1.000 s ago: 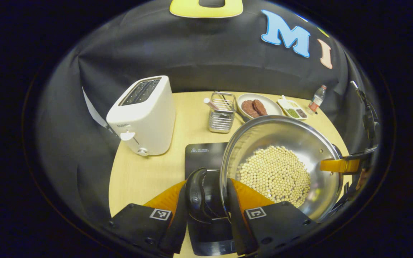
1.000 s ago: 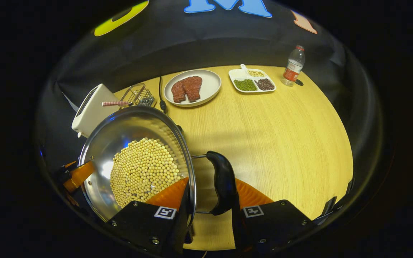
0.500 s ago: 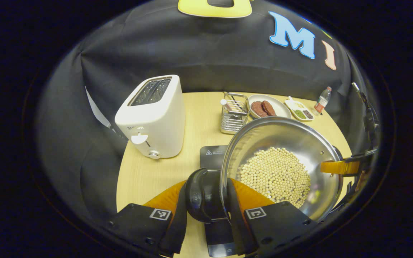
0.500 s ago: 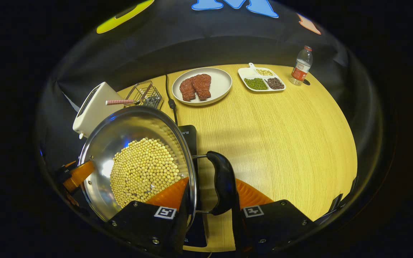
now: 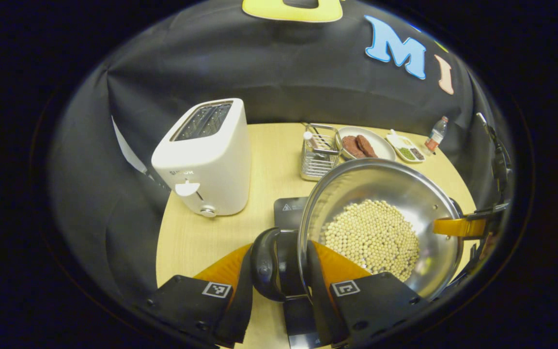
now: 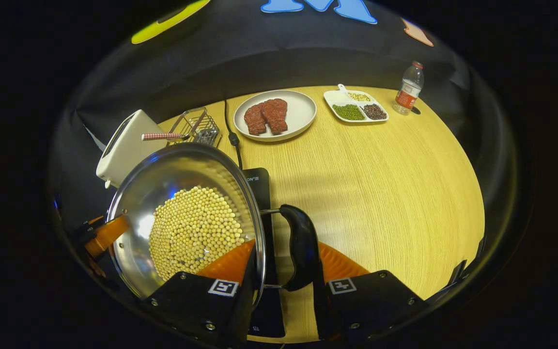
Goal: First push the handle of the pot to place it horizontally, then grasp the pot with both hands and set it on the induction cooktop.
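A steel pot (image 5: 395, 189) with soybeans in it is held over the black induction cooktop (image 5: 289, 211). In the left gripper view my left gripper (image 5: 279, 276) is shut on the pot's black side handle (image 5: 268, 264), one finger inside the rim and one outside the handle. In the right gripper view my right gripper (image 6: 281, 271) is shut the same way on the opposite black handle (image 6: 301, 247) of the pot (image 6: 162, 184). A strip of the cooktop (image 6: 259, 186) shows under that handle. Each view shows the other gripper's finger at the pot's far rim.
A white toaster (image 5: 204, 157) stands left of the cooktop. Behind the pot are a wire basket (image 5: 318, 155), a plate of meat (image 6: 275, 115), a divided dish of beans (image 6: 356, 104) and a water bottle (image 6: 409, 88). Bare wooden table (image 6: 380, 194) lies to the right.
Both grippers have carried the pot a little to the left over the table. More of the cooktop now shows under the right handle, and the toaster looks nearer.
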Available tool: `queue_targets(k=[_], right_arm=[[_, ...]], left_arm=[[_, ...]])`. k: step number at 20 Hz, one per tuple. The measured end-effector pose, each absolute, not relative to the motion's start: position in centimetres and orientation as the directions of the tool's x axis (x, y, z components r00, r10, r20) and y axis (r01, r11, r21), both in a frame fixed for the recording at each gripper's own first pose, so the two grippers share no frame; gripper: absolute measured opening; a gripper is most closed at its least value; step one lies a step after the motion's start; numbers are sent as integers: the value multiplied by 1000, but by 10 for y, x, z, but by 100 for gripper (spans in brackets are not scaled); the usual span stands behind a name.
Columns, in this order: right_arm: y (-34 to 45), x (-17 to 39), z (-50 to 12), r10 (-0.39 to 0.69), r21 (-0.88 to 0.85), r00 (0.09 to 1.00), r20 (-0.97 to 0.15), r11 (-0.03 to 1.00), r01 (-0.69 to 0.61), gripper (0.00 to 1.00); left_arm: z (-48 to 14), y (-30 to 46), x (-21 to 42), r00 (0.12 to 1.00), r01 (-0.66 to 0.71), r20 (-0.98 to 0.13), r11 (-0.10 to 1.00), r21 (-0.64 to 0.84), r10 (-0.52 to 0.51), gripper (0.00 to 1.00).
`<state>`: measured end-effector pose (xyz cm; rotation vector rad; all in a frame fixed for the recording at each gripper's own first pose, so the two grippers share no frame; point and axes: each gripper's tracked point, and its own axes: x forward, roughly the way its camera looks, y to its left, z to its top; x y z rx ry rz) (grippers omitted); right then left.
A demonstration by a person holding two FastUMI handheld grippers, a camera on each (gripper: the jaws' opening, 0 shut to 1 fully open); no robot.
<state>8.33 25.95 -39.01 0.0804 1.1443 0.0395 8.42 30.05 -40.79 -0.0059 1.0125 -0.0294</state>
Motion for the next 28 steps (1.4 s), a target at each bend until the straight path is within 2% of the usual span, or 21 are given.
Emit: queue_targets(k=[1,5,6,7,9,10,11,14,15,20,21,22,24,25,27,28], right_arm=[[261,83,-391,73,85,412,-908,996,11,53],[264,83,-395,73,85,415,-907,996,9,53],[264,83,-397,76,87,412,-908,996,9,53],[264,83,-398,79,89,411,-908,996,6,48],[264,85,-401,81,89,411,-908,996,-1,48],[265,87,-400,82,89,421,-903,996,-3,53],[266,88,-402,85,89,422,-902,996,-9,53],[269,89,-403,90,96,425,-901,995,-8,53],[269,90,-404,92,96,431,-898,995,-11,53],[268,95,-404,107,110,450,-887,994,-20,53],[269,95,-405,112,114,451,-886,993,-23,53],[269,97,-404,119,120,456,-882,992,-26,53],[269,100,-404,132,123,463,-877,991,-51,53],[270,100,-405,140,124,461,-876,990,-67,57],[265,99,-403,140,116,464,-875,990,-79,63],[263,100,-398,143,120,479,-866,990,-77,60]], left_arm=[[-408,302,85,530,21,-847,1000,-19,-27,58],[-411,304,84,538,27,-843,1000,-16,-28,58],[-412,305,84,542,28,-840,1000,-15,-28,61],[-414,305,83,543,26,-839,1000,-18,-29,61],[-418,306,81,539,20,-842,999,-26,-32,58],[-419,306,83,545,17,-838,999,-27,-32,61],[-419,308,83,546,15,-837,1000,-26,-30,58],[-421,311,84,545,10,-838,1000,-29,-30,61],[-422,312,83,543,7,-839,999,-34,-33,58],[-421,311,82,563,-4,-826,999,-40,-30,59],[-420,312,82,569,-8,-822,999,-39,-28,64],[-421,312,82,570,-18,-821,999,-40,-23,61],[-417,312,85,590,-17,-807,999,-31,-15,65],[-414,313,88,601,-20,-799,999,-24,-7,65],[-406,314,88,614,-35,-789,999,-19,7,78],[-400,316,88,628,-50,-778,999,-13,22,86]])
